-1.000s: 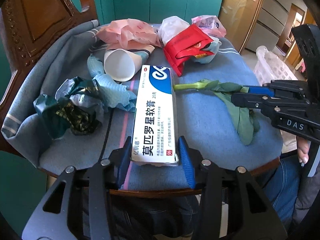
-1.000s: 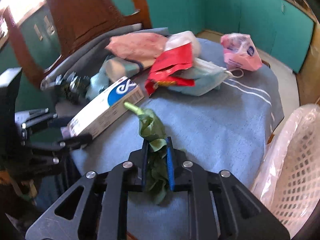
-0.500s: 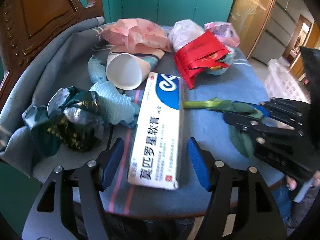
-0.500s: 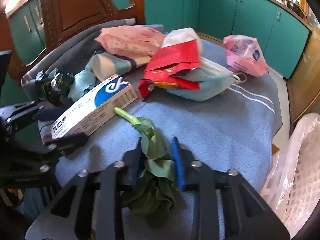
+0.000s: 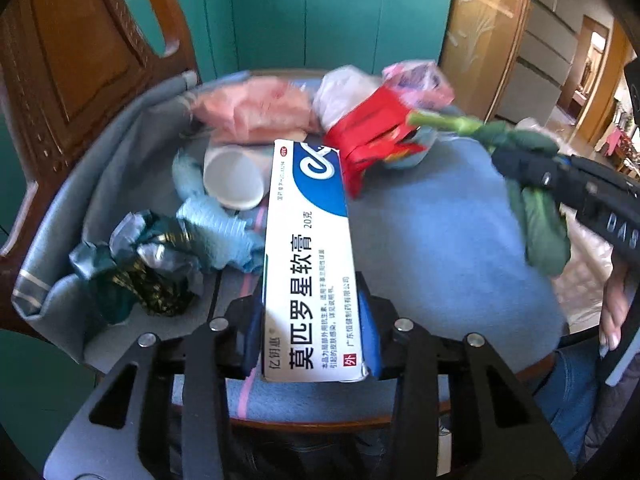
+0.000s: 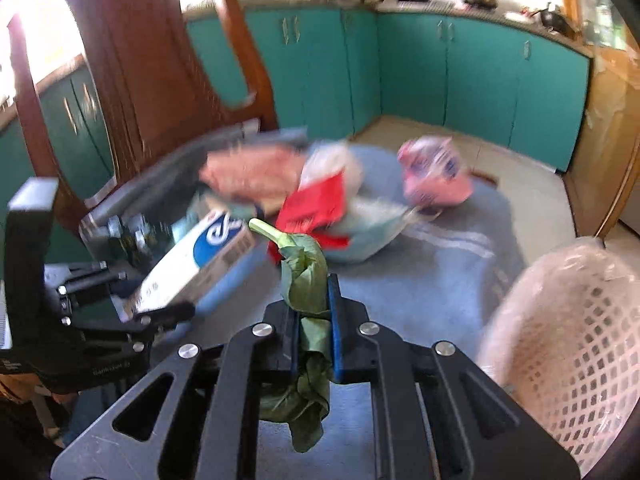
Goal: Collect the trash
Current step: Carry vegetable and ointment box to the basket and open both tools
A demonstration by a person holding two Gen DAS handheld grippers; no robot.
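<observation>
A white and blue ointment box (image 5: 310,256) is clamped at its near end by the left gripper (image 5: 310,326), whose blue pads are closing against the two long sides of the box. In the right wrist view the box (image 6: 196,260) is seen tilted, its far end raised off the table. A wilted green vegetable leaf (image 6: 306,276) with a pale stalk is pinched in the right gripper (image 6: 312,320), the jaws being almost fully closed on it; the stalk end sticks out ahead of the fingers and the limp leaf hangs down behind them. From the left wrist view the same leaf (image 5: 536,216) is seen held clear above the table by the right gripper (image 5: 520,164), at the right edge of the view.

The remaining rubbish is spread over the far half of a round table covered with a blue-grey cloth (image 5: 436,240). A white paper cup (image 5: 234,178) lies on its side just left of the box, with crumpled light blue paper (image 5: 216,232) beside it and a crumpled dark green foil wrapper (image 5: 136,272) further left. Behind these a pink packet (image 5: 256,110) is found, and to the right of it a red packet (image 5: 368,136) lying against a white plastic bag (image 5: 340,96). A pink tissue pack (image 6: 434,176) sits apart at the far side. A white mesh basket lined with plastic (image 6: 568,340) stands off the table's right edge. A carved wooden chair (image 5: 72,60) stands behind the table, with teal cabinets (image 5: 320,16) along the wall.
</observation>
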